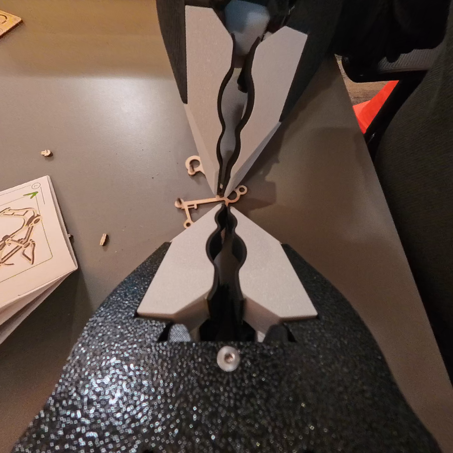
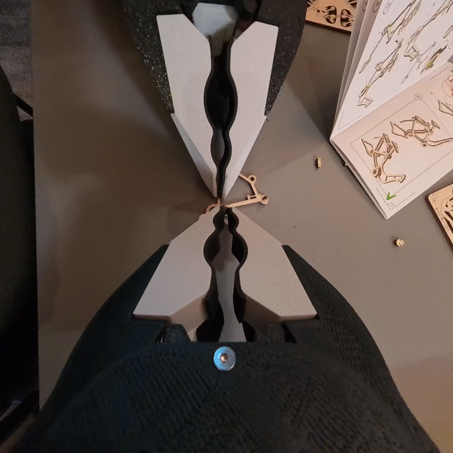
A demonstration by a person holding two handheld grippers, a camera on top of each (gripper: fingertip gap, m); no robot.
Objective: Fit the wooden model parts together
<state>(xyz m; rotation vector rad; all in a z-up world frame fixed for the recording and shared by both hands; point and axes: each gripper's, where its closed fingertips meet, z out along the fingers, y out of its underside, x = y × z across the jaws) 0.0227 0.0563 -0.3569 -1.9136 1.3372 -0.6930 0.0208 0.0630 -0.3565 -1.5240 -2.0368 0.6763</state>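
Both grippers, left (image 1: 224, 204) and right (image 2: 221, 207), have fingers pinched on one thin wooden frame piece (image 1: 196, 203). Light, brittle; hold near the joint.

Wooden frame piece (image 1: 196, 204): its middle is hidden where the two gripper tips meet over it; whether either tip presses on it cannot be told.
Hooked wooden piece (image 1: 193, 168): its right part lies behind the far gripper's finger.
Instruction booklet (image 1: 31, 235): cut off by the left edge of the left wrist view.
Wooden sheet (image 1: 7, 23): only a corner shows at the top left edge.
Small wooden pegs (image 1: 46, 153): too small to tell their shape.
Orange object (image 1: 375, 103): mostly hidden behind the desk (image 1: 110, 110) edge and dark frame.
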